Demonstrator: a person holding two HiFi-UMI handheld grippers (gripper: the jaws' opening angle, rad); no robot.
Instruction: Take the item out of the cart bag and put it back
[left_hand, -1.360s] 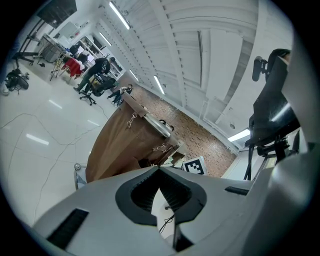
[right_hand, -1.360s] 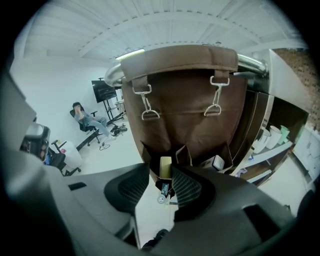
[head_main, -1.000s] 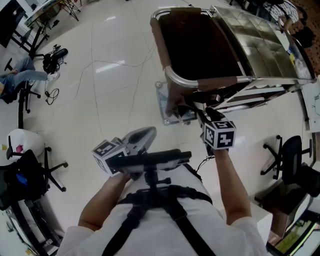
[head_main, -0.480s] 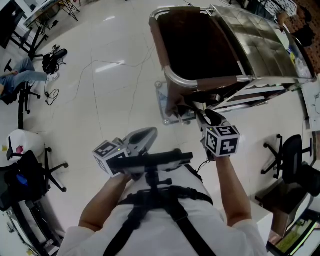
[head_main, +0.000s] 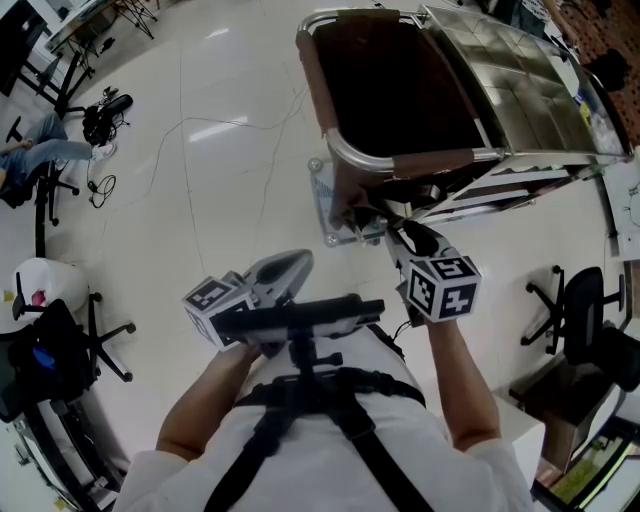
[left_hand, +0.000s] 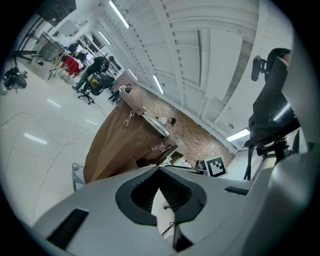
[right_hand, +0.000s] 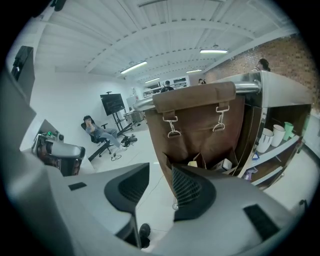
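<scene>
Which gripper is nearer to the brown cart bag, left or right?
Right. The right gripper is close to the cart bag, pointing at its low pocket; the left gripper is back by the person's waist.

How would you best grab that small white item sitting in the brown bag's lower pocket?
Probably by its exposed top, coming down from above with the right tool: the white item sits low in the pocket of the brown bag, only its upper part showing.

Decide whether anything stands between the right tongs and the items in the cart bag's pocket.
Nothing visible does. The right tongs are open and aimed at the cart bag, whose open pocket shows the items, with only bare floor between.
</scene>
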